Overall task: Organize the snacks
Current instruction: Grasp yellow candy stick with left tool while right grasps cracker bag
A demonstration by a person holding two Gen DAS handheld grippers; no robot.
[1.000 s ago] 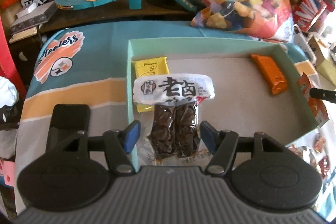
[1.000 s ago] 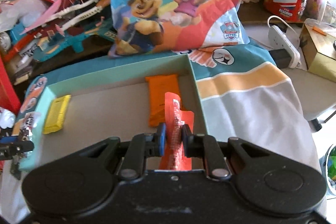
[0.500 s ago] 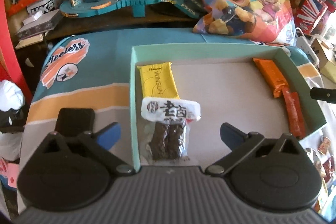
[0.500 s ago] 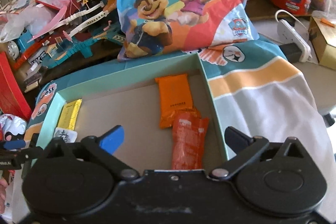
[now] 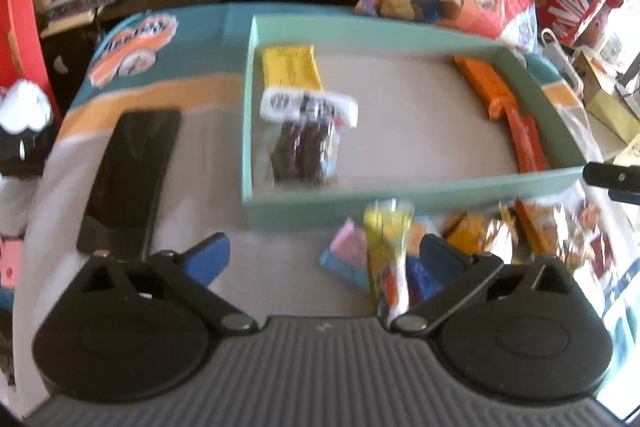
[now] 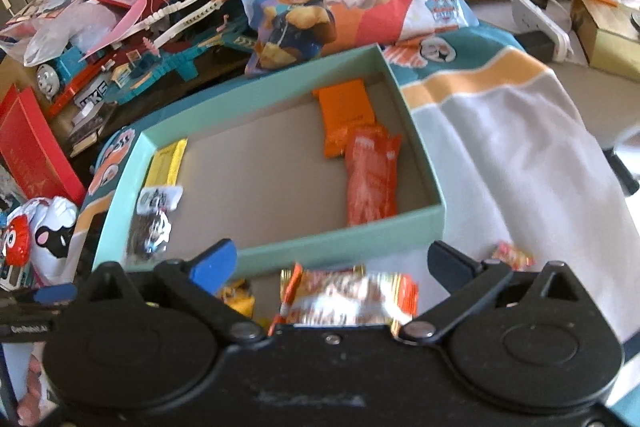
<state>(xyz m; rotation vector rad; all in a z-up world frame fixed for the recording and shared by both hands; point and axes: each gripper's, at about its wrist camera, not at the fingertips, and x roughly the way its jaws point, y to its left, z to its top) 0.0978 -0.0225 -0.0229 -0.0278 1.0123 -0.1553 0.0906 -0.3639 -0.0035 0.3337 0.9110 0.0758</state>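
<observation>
Both grippers, left [image 5: 324, 255] and right [image 6: 334, 259], stood spread wide, holding nothing. Loose snack packets [image 5: 472, 239] lay before the teal box [image 6: 340, 241]. The orange-white packet [image 6: 348, 295], apparently light crinkly foil, likely slippery; pinch across its flat middle.

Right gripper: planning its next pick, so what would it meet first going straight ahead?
Likely the orange-and-silver snack packet lying between the open fingers of the right gripper, with the box's near wall just beyond; depth unclear.
</observation>
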